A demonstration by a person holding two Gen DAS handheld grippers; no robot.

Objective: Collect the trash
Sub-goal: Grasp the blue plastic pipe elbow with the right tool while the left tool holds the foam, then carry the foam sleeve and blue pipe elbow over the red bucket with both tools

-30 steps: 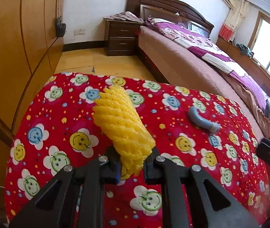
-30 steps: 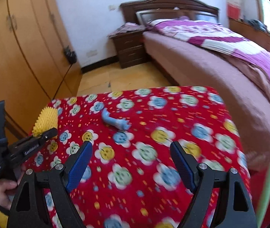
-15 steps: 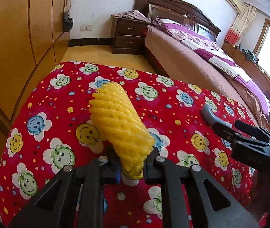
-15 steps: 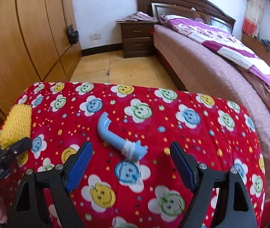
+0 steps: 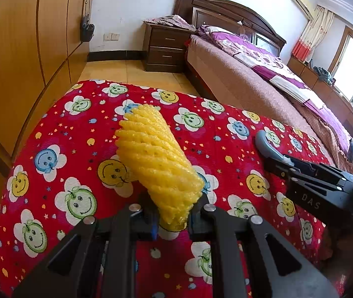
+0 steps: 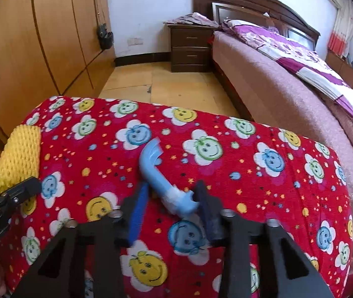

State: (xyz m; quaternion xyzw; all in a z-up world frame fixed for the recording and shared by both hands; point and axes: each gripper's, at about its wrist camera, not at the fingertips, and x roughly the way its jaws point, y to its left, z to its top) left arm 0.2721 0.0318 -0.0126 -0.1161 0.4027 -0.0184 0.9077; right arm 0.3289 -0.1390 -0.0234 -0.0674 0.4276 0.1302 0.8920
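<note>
Big dark-wood bed [image 5: 263, 74] runs down the right side of the room, purple patterned quilt on top, and a wall of orange-brown wardrobe doors [image 5: 22, 49] fills the left. Between them, at the far wall, a dark nightstand [image 5: 166, 49] with folded cloth heaped on it. Up close, the desk [image 5: 72, 154], draped in a red cloth dotted with smiling apple faces in blue, green and yellow. Now the left gripper [image 5: 172, 219]: its fingers are pinched in tight on the near end of a yellow foam fruit net [image 5: 156, 164], and the net sticks up and away from the gripper, tilted toward the far left, above the cloth; whether its far end touches the cloth, I cannot tell. From the right wrist view the same net [image 6: 17, 156] shows at the left edge of the desk, clamped in that black gripper. Over to the right gripper [image 6: 170, 203]: fingers narrowed around the near end of a curved light-blue plastic piece [image 6: 161, 176] lying on the cloth near the middle of the desk. The right finger [image 6: 206, 206] sits against its wider end, the blue-padded left finger [image 6: 137, 213] looks a sliver clear of it, though motion blur muddies that. In the left wrist view the blue piece [image 5: 265, 146] pokes out beyond the right gripper's tips.
</note>
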